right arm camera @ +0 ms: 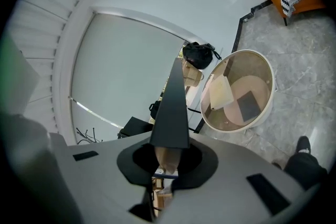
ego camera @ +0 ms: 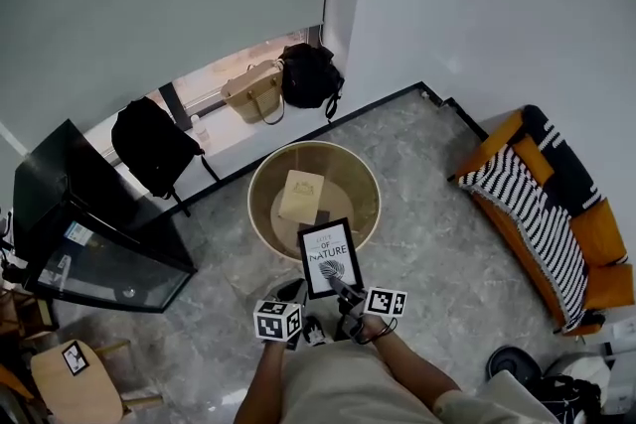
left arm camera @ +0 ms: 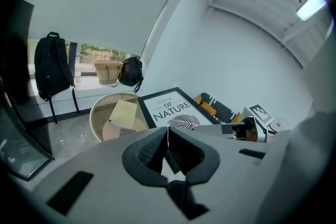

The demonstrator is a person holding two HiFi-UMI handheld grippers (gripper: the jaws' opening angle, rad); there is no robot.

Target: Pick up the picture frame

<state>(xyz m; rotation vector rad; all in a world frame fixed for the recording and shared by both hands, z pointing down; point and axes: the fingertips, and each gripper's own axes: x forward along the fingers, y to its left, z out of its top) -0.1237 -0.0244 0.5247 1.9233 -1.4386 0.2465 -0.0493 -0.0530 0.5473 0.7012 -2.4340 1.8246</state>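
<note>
- The picture frame (ego camera: 328, 256) is off the ground, held in the air just over the near edge of the round table (ego camera: 260, 176), in front of the person.
- It is tilted, with its printed face up: a white sheet with dark lettering and a leaf drawing inside a black border.
- The right gripper (right arm camera: 169, 157) is clamped on the frame's lower right part. In the right gripper view the frame runs edge-on, straight up from between its jaws.
- The left gripper (left arm camera: 168, 147) is at the frame's lower left corner. Its jaws are drawn together with only a thin sliver of light between the pads (left arm camera: 152, 147). The frame's lower edge lies right over their tips, and I cannot tell whether they pinch any part of it.
- On the table a tan book (ego camera: 301, 194) lies near the middle. A small dark square (ego camera: 322, 215) lies just beside it, toward the near edge.
- An orange sofa (ego camera: 596, 233) stands against the right wall.
</note>
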